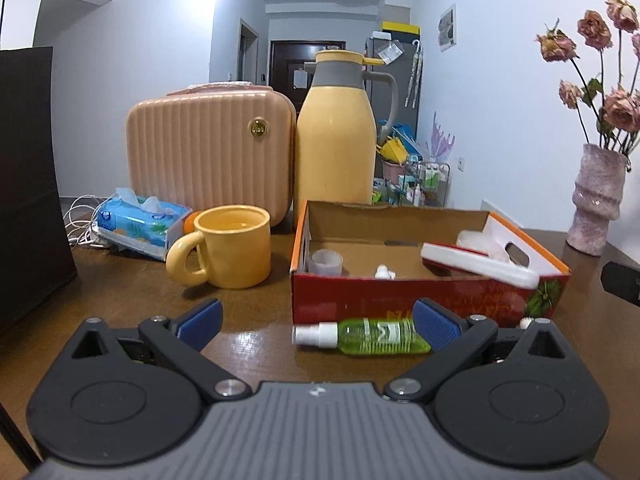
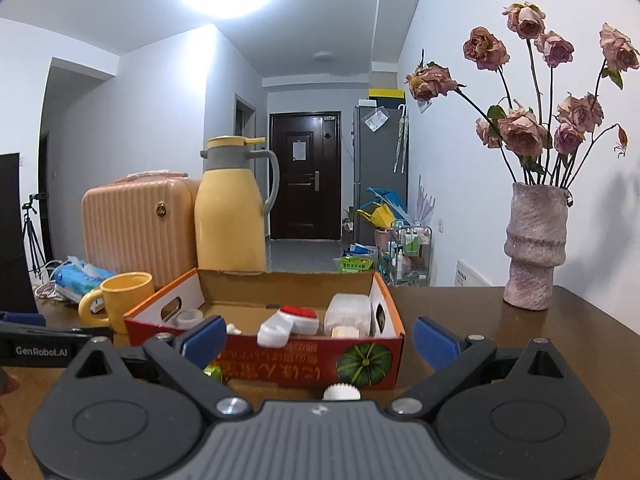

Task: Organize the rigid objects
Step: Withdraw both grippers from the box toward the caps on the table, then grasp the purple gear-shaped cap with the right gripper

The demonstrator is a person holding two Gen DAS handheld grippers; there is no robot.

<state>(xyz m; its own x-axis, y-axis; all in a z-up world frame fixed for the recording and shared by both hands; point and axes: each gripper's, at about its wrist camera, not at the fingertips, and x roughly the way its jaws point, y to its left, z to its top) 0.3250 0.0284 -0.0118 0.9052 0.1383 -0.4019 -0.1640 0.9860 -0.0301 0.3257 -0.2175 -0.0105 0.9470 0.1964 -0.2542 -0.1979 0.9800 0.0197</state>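
Note:
A green spray bottle (image 1: 376, 336) with a white nozzle lies on its side on the brown table (image 1: 132, 304), right in front of a red cardboard box (image 1: 400, 300). My left gripper (image 1: 318, 326) is open around it, the right pad (image 1: 434, 328) at the bottle's base and the left pad well clear. The box holds a tape roll (image 1: 327, 262), a red-and-white item (image 1: 476, 264) and a small white piece (image 1: 384, 272). My right gripper (image 2: 320, 342) is open and empty, facing the box (image 2: 280, 360). A white ribbed cap (image 2: 340, 392) sits just below it.
A yellow mug (image 1: 228, 252) stands left of the box, with a tissue pack (image 1: 140, 224), a pink case (image 1: 208, 156) and a yellow thermos (image 1: 336, 136) behind. A pink vase (image 2: 534, 244) of dried roses stands at the far right. A black object (image 1: 24, 184) fills the left edge.

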